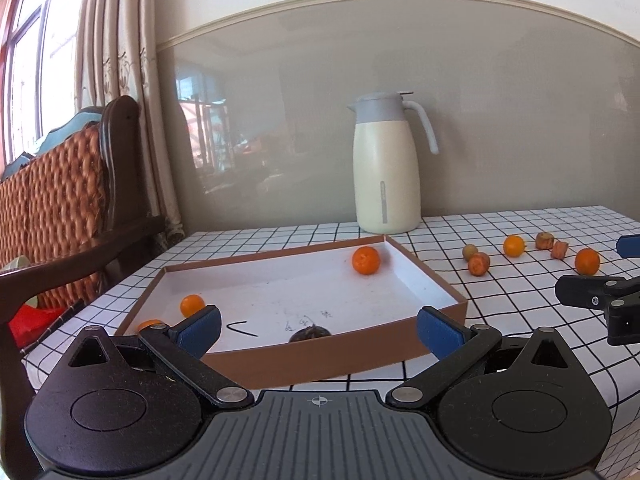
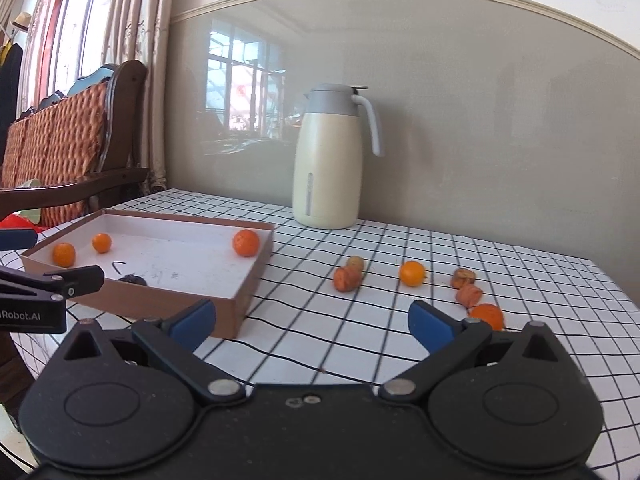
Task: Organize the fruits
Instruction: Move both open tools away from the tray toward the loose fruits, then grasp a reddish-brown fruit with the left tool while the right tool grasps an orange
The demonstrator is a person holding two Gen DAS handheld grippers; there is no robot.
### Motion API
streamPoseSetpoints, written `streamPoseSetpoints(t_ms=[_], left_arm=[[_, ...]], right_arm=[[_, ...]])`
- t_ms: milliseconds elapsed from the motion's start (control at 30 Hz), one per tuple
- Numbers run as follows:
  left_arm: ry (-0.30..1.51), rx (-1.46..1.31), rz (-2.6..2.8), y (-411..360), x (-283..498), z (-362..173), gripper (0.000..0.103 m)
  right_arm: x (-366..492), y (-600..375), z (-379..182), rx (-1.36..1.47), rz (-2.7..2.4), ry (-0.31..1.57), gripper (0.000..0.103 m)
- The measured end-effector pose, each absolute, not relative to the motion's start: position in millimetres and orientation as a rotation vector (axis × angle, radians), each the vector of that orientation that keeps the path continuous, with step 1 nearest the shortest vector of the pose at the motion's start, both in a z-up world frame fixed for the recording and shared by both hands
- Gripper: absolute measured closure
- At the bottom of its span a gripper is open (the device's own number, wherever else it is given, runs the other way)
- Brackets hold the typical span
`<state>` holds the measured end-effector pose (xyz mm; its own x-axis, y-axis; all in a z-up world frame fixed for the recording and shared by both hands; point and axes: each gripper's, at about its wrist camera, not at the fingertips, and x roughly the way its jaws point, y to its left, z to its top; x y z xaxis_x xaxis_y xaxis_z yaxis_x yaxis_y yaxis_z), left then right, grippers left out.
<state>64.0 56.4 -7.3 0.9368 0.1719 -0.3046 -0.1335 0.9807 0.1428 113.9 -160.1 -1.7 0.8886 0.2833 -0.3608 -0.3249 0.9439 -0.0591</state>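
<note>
Left gripper [image 1: 318, 330] sits nearest, fingers wide and empty, hovering at the near wall of the cardboard tray [image 1: 424, 270], which holds three oranges and a dark fruit [image 1: 310, 335]. Right gripper [image 2: 312, 320], also wide and empty, faces loose fruit on the checked tablecloth [image 2: 520, 360]; nearest orange [image 2: 487, 315] sits just beside its right finger, so center it between the pads before closing.

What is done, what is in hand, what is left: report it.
Done: three round orange fruits and one dark fruit lie in the shallow brown cardboard tray. In hand: nothing; the left gripper and the right gripper are open. Left: six pieces on the checked tablecloth, such as one orange fruit.
</note>
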Motion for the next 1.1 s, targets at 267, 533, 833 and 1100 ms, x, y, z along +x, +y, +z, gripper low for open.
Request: streamPoseSetpoints(t_ms=[267,533,833,1100], left_arm=[[0.314,0.128,0.062,19.8,72.7,-9.1,0.000],[0.308,0.143,-0.026,-14.9,82.3,-12.0,0.000],[0.299,0.163,-0.078,-48.5,112.5,-9.7,0.001],[0.293,0.186,-0.124,-74.7,144.9,-12.7,0.010]], right_arm=[[107.7,-193.0,-3.9,-0.132,0.255,0.350,0.006],[106.4,-226.6,-7.5,-0.139,0.162,0.361,0.006],[127.9,-254.6,-1.8,-0.162,0.090,0.354,0.009],[155.0,-263.3,-12.0,-0.173,0.065,0.369,0.020]])
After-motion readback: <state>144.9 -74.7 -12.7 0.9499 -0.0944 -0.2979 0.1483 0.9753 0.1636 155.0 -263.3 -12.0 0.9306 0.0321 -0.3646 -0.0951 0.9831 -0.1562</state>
